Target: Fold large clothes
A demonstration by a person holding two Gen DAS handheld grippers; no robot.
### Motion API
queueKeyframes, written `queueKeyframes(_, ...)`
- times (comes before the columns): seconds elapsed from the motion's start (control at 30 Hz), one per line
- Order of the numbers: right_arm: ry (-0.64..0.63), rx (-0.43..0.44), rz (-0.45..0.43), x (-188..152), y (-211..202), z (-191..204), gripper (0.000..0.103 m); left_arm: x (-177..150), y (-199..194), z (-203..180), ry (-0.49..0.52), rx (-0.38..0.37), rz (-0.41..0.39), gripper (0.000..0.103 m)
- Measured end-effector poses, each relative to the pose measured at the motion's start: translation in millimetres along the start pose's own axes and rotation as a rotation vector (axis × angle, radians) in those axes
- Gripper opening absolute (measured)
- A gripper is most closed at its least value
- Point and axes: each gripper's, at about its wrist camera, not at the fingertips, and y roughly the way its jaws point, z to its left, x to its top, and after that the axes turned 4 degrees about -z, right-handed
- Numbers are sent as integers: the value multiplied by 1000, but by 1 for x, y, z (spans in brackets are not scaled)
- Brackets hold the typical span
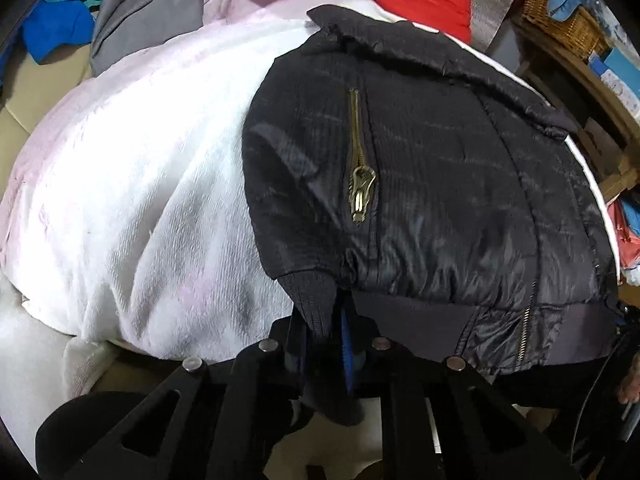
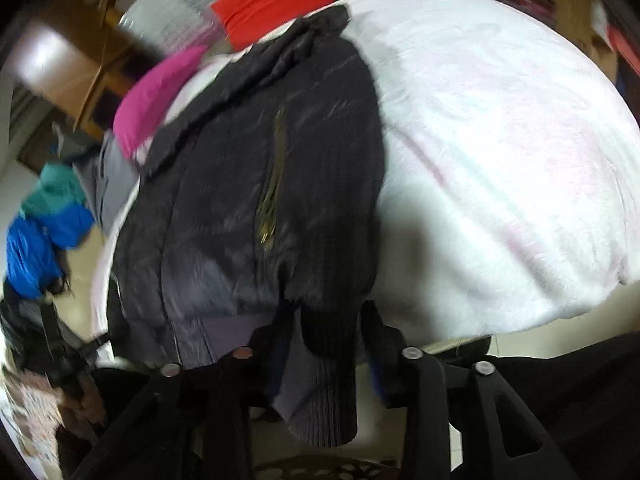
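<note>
Black jacket (image 1: pixel 420 184) lies flat on the white blanket (image 1: pixel 132 184), both tools at its hem.

Left of the jacket sit a grey garment (image 1: pixel 148 20) and blue clothing (image 1: pixel 56 30). The left tool (image 1: pixel 328 320) is clamped on a ribbed cuff (image 1: pixel 316 296) at the jacket's near-left corner. The right tool (image 2: pixel 332 332) has another ribbed cuff (image 2: pixel 320 392) between its fingers; whether they press it cannot be told.
</note>
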Motion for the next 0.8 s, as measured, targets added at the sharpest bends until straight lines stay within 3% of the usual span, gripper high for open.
queueKeyframes(0.03, 23, 5, -6, 1, 2, -2, 63, 2, 2, 1, -5, -2, 2, 15)
queueKeyframes(0.1, 76, 46, -6, 2, 11, -9, 59, 2, 6, -1, 10, 2, 12, 18)
queueKeyframes(0.13, 80, 56, 7, -1, 14, -10, 39, 2, 9, -4, 21, 0, 20, 22)
queueKeyframes(0.17, 70, 66, 27, -3, 19, -8, 30, 3, 11, -6, 34, -5, 27, 30)
queueKeyframes(0.27, -40, 7, 22, -8, 24, 15, 20, 7, 13, -10, 44, -10, 24, 28)
queueKeyframes(0.3, -74, 3, 13, -8, 21, 23, 20, 8, 10, -10, 47, -3, 9, 11)
queueKeyframes(0.33, -84, 12, 6, -9, 19, 26, 20, 8, 7, -11, 52, 9, -7, 9)
queueKeyframes(0.4, -79, 22, 10, -9, 17, 26, 22, 9, 3, -8, 42, -14, -23, 9)
queueKeyframes(0.5, -66, -14, 88, -12, 36, 26, 23, 6, 1, -8, 57, -14, -8, 11)
queueKeyframes(0.53, -91, -16, 85, -15, 37, 31, 19, 5, 4, -10, 70, -20, 13, 14)
queueKeyframes(0.63, -199, -40, 44, -15, 26, 50, 10, 7, 3, -7, 58, -33, -1, 9)
queueKeyframes(0.8, -220, 106, -82, 4, -9, 75, 9, 18, -22, 3, 10, -126, -75, 8)
